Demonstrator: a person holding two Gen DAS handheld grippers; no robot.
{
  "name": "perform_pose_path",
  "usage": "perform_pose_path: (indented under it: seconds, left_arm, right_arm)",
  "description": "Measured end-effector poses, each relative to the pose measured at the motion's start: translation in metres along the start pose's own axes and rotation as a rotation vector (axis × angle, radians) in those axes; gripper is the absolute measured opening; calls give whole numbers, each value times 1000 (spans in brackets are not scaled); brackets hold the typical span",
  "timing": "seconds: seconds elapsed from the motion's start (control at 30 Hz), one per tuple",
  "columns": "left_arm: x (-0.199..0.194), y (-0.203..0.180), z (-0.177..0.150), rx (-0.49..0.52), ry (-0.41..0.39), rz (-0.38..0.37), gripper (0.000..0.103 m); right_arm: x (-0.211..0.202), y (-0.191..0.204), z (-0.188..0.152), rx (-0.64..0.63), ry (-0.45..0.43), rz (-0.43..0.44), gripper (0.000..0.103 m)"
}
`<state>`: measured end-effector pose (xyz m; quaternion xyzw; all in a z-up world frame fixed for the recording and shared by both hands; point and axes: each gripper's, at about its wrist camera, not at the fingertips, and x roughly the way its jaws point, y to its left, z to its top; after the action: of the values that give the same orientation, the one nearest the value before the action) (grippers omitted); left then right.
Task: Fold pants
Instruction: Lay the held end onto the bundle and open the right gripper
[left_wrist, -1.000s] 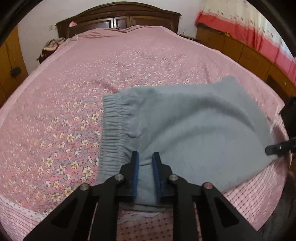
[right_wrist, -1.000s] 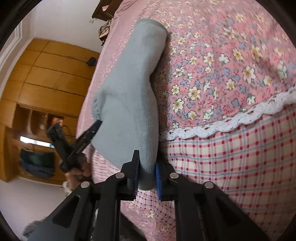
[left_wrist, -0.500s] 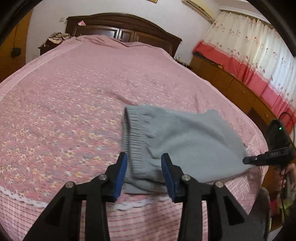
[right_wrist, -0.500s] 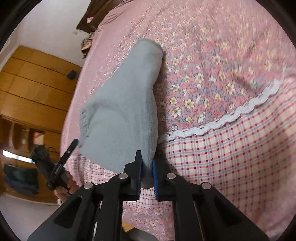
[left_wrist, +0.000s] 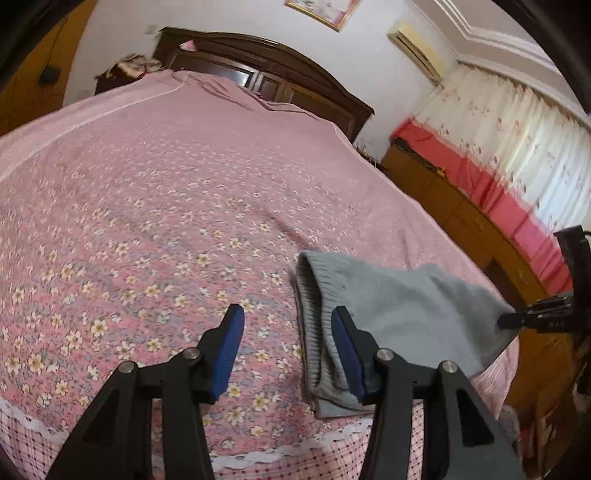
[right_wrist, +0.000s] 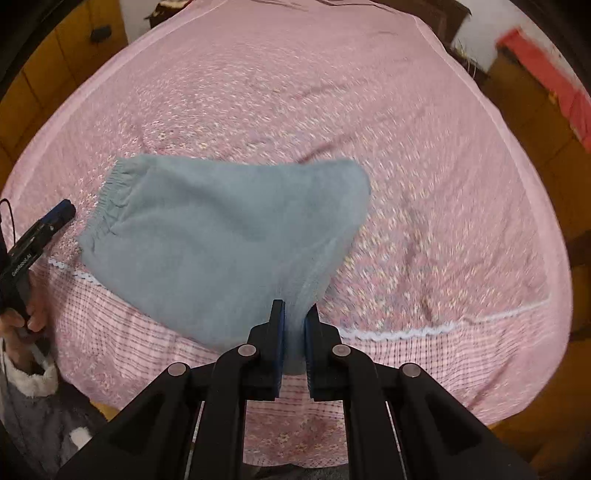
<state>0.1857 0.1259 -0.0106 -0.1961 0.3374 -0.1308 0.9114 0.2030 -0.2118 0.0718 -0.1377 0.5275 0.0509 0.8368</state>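
A: Where are the pants (right_wrist: 229, 236) now?
B: Folded into a grey bundle near the foot edge of the bed (left_wrist: 155, 192). In the left wrist view they lie at about four o'clock, with the ribbed waistband toward the middle of the bedspread.
A: And the right gripper (right_wrist: 294, 317)?
B: Its blue pads are pinched tight on one corner of the pants; the cloth stretches up from the bed into the jaws at six o'clock.
A: The left gripper (left_wrist: 286, 332)?
B: Its jaws are opening and grip nothing. One finger (left_wrist: 343, 347) stands in front of the waistband, the other over the flowered bedspread at seven o'clock.
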Motion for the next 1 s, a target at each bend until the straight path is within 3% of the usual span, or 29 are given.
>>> perform_pose_path:
  seconds: [0.17,0.43,0.53,0.8,1.0]
  left_arm:
    - [-8,14,-3,-27,-13,3,52]
    - [-11,32,-1,-66,-5,10,52]
    - [-11,41,7,-91,-5,-10,52]
    - [-2,63,19,-156,-4,-20,51]
    - [-2,79,22,-192,1,-19,51]
  right_arm:
    - [-6,42,24,-113,-41,-22,10]
    - [3,94,50,-181,-46,56,10]
    - [1,119,53,-248,-56,60,10]
    - [-1,193,37,-518,-72,214,10]
    - [26,201,41,-497,-15,246,10]
